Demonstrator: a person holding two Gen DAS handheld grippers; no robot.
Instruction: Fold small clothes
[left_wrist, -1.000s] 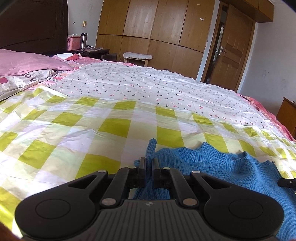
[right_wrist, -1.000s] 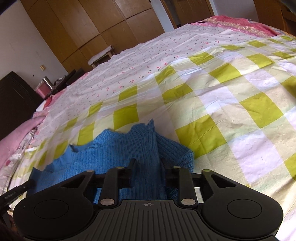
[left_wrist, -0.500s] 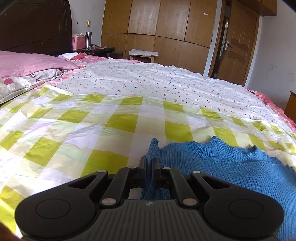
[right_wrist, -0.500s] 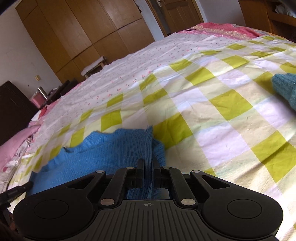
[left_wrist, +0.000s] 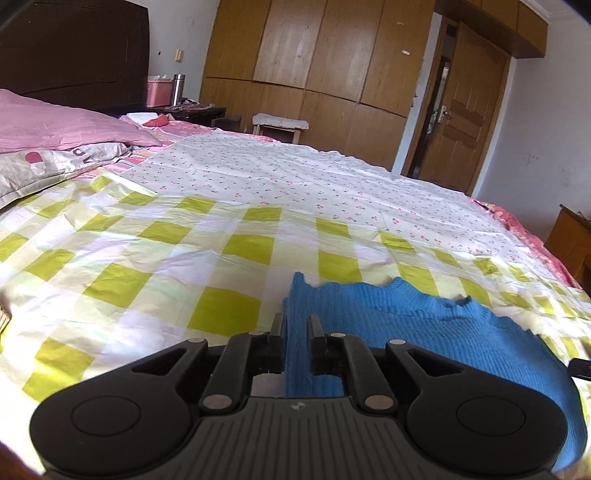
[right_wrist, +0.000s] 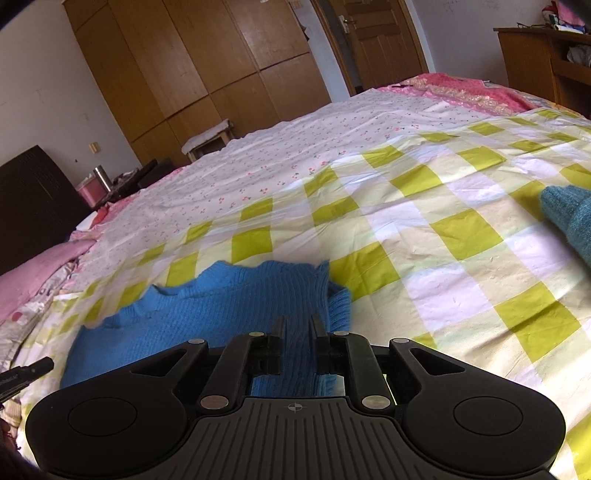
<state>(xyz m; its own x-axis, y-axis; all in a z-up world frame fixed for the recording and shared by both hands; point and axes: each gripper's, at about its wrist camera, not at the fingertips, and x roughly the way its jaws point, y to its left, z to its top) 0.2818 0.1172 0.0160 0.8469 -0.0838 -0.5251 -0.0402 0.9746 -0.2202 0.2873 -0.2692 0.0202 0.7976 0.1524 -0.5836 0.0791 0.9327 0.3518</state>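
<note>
Both wrist views low, close over bed (left_wrist: 258, 229) — facing wardrobe (left_wrist: 314, 55); blue sweater (right_wrist: 221, 306) shared.

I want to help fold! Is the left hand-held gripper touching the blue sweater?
Touching. The left wrist view shows the left hand-held gripper pinching a fold of the blue sweater between its fingers.

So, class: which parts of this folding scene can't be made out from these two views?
- Blue sweater: lower part hidden behind the left gripper body in the left wrist view, and behind the right gripper in the right wrist view.
- Teal garment: cut off by the right edge, right wrist view.
</note>
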